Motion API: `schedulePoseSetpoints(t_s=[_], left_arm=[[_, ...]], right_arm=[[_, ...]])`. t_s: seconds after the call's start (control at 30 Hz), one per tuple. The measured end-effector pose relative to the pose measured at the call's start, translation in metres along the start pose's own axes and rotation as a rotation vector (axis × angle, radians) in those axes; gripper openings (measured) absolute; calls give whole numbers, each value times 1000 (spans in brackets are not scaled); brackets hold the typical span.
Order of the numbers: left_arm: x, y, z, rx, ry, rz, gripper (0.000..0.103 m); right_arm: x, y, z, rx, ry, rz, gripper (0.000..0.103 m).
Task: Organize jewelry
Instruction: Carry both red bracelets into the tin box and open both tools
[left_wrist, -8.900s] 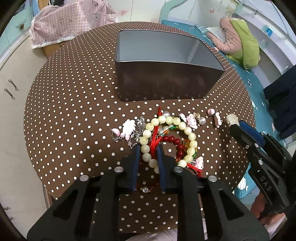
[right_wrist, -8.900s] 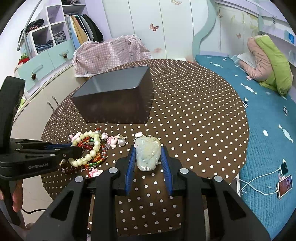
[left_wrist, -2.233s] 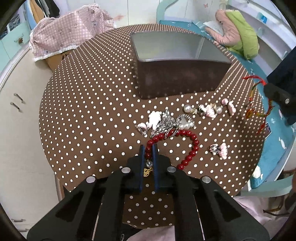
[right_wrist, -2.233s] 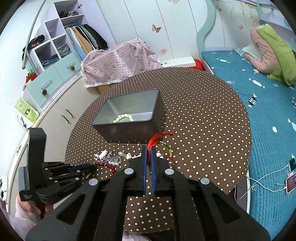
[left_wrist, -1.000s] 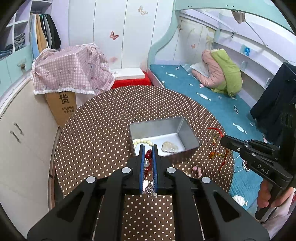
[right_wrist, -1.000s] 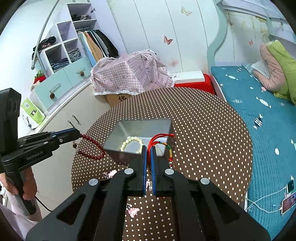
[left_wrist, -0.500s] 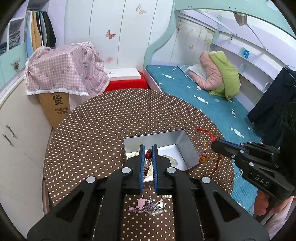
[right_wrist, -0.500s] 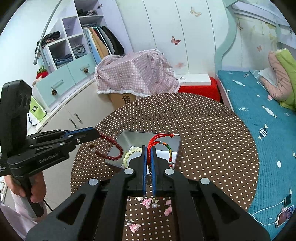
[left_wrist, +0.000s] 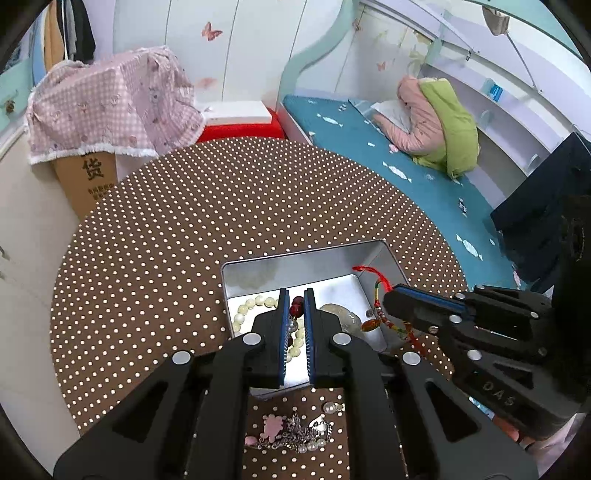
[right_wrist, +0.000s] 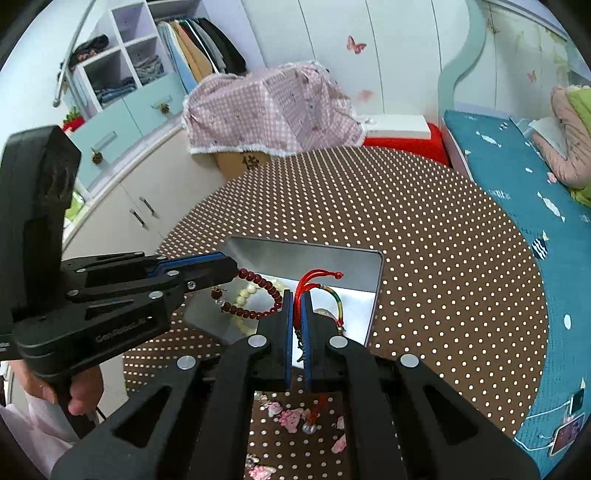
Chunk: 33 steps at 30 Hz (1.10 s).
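A grey metal box (left_wrist: 391, 260) (right_wrist: 375, 291) stands on the brown polka-dot table. In it lie a cream bead bracelet (left_wrist: 245, 308) and a pale jade stone (left_wrist: 341, 314). My left gripper (left_wrist: 296, 295) (right_wrist: 232, 271) is shut on a dark red bead bracelet (left_wrist: 296, 308) (right_wrist: 260, 282) and holds it above the box. My right gripper (right_wrist: 296, 299) (left_wrist: 388, 295) is shut on a red cord bracelet (right_wrist: 317, 278) (left_wrist: 375, 280), also above the box.
Pink charms, pearls and a silver chain (left_wrist: 295, 432) (right_wrist: 291, 417) lie on the table in front of the box. A pink-checked cloth covers a carton (left_wrist: 107, 99) behind the table. A bed with a teal cover (right_wrist: 517, 158) lies to the right.
Both grippers have come down and closer over the box with their bracelets. The red beads and the cord hang lower towards the box's inside.
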<state>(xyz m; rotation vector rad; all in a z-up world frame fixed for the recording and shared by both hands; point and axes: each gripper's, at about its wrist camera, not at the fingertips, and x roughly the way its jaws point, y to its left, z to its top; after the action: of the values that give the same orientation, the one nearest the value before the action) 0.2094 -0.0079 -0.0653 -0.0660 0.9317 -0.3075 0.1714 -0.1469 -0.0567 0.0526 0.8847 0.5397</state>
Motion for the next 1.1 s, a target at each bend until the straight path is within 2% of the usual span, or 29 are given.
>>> schedulePoseSetpoints(t_s=[0.4, 0.43, 0.47, 0.5, 0.57, 0.6, 0.67, 1.1], left_arm=[[26, 16, -3, -11, 56, 9, 9], [26, 16, -3, -11, 59, 10, 12], [27, 16, -3, -10, 61, 13, 24], [26, 15, -4, -9, 57, 3, 26], [22, 14, -4, -5, 50, 1, 41], [20, 12, -5, 0, 43, 10, 43], [17, 9, -5, 6, 37, 11, 44], [-6, -2, -18, 22, 7, 15, 44]], right_arm=[[24, -3, -1, -12, 62, -35, 7], [25, -3, 0, -10, 62, -38, 8], [24, -3, 0, -9, 61, -41, 9], [24, -3, 0, -8, 60, -44, 10], [20, -4, 0, -3, 51, -49, 15], [19, -5, 0, -2, 49, -51, 17], [15, -5, 0, -3, 37, -59, 22], [-8, -3, -6, -2, -9, -70, 25]])
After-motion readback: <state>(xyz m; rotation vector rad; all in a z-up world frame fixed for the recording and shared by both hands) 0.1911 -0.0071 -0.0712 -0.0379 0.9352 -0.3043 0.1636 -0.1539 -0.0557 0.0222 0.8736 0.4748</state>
